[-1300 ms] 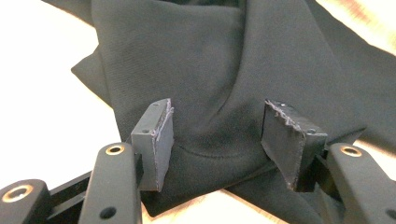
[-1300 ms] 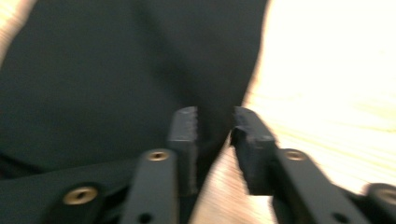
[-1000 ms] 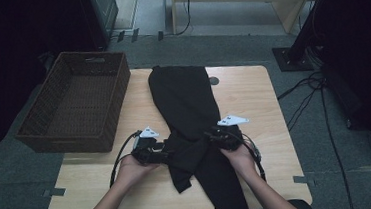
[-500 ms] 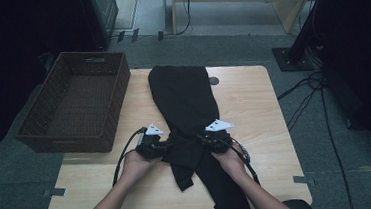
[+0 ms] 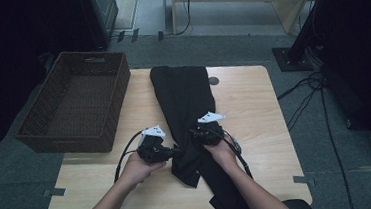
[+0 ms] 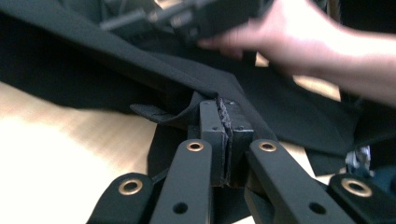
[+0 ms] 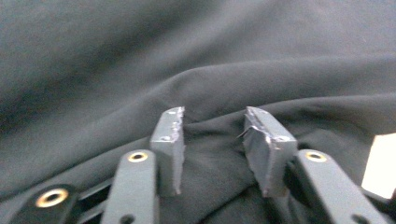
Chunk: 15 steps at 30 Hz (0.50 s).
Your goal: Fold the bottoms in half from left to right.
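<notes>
A long black garment (image 5: 182, 94) lies down the middle of the wooden table (image 5: 253, 104), its near end hanging over the front edge. My left gripper (image 5: 173, 153) is at the garment's left edge; in the left gripper view it (image 6: 223, 121) is shut on a raised fold of the black cloth (image 6: 93, 70). My right gripper (image 5: 194, 134) rests on top of the garment a little farther in. Its jaws (image 7: 212, 126) have just been opening and stand apart, with a low ridge of cloth (image 7: 140, 56) between the pads, which do not press on it.
A dark wicker basket (image 5: 73, 103) stands at the table's left, empty inside. A small dark round hole (image 5: 213, 80) is in the tabletop beside the garment's far end. Bare wood lies to the right of the garment. Cables (image 5: 303, 100) run on the floor at right.
The right hand has moved its gripper left, from the garment's right edge onto the cloth. The left hand has stayed at the left edge, with the two grippers now closer together.
</notes>
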Tool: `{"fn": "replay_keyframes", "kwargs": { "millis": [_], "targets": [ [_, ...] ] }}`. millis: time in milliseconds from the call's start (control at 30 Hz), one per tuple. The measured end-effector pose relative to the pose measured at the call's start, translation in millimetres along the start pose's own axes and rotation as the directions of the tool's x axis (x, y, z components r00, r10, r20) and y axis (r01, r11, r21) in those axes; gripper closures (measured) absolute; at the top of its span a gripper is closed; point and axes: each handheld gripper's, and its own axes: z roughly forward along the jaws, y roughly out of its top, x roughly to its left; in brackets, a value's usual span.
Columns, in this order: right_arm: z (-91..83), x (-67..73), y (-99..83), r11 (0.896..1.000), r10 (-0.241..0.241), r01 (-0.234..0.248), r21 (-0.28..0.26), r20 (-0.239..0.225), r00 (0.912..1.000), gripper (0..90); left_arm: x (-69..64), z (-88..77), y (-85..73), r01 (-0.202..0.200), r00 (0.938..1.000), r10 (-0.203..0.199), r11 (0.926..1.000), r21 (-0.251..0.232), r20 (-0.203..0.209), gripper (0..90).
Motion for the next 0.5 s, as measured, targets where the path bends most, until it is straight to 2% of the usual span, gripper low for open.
{"fn": "replay_keyframes", "kwargs": {
  "millis": [67, 133, 200, 300, 333, 400, 467, 500],
  "targets": [
    [-6.2, -3.3, 1.0, 1.0, 0.019, -0.019, 0.01, -0.004, 0.9998, 54.5, 4.7, 0.4, -4.2, 0.012, 0.9998, -0.012, 0.9999, 0.004, -0.018, 88.4],
    [-15.2, -5.2, -0.3, 0.999, 0.038, -0.038, -0.02, -0.035, 0.9987, 53.2, 10.8, -1.0, -7.5, 0.039, 0.9983, -0.039, 0.9992, -0.006, -0.044, 88.5],
    [-22.8, -2.9, -3.7, 1.0, 0.005, -0.006, -0.024, -0.034, 0.9994, 51.6, 14.8, -3.4, -8.8, 0.048, 0.9976, -0.049, 0.9987, -0.016, -0.049, 88.8],
    [-27.9, -1.4, -9.2, 0.999, -0.033, 0.032, -0.005, -0.032, 0.999, 50.4, 16.1, -8.5, -7.2, 0.066, 0.9967, -0.07, 0.9946, -0.08, -0.042, 89.1],
    [-30.3, -1.9, -10.6, 1.0, -0.029, 0.029, -0.007, -0.029, 0.9992, 50.5, 16.6, -10.5, -5.8, 0.071, 0.9964, -0.075, 0.9929, -0.095, -0.039, 89.2],
    [-37.3, -5.7, -12.5, 1.0, -0.014, 0.013, -0.028, -0.016, 0.9998, 51.4, 17.3, -12.1, -2.9, 0.074, 0.9942, -0.083, 0.9902, -0.118, -0.069, 89.2],
    [-43.4, -7.9, -14.4, 1.0, 0.0, -0.001, -0.03, -0.032, 0.9995, 50.4, 20.8, -9.9, 0.7, 0.079, 0.9911, -0.091, 0.9893, -0.122, -0.097, 89.2],
    [-45.2, -7.9, -15.3, 1.0, 0.002, -0.003, -0.029, -0.04, 0.9992, 49.4, 24.0, -7.5, 2.8, 0.091, 0.9902, -0.103, 0.9879, -0.126, -0.094, 89.3]
  ]
}}
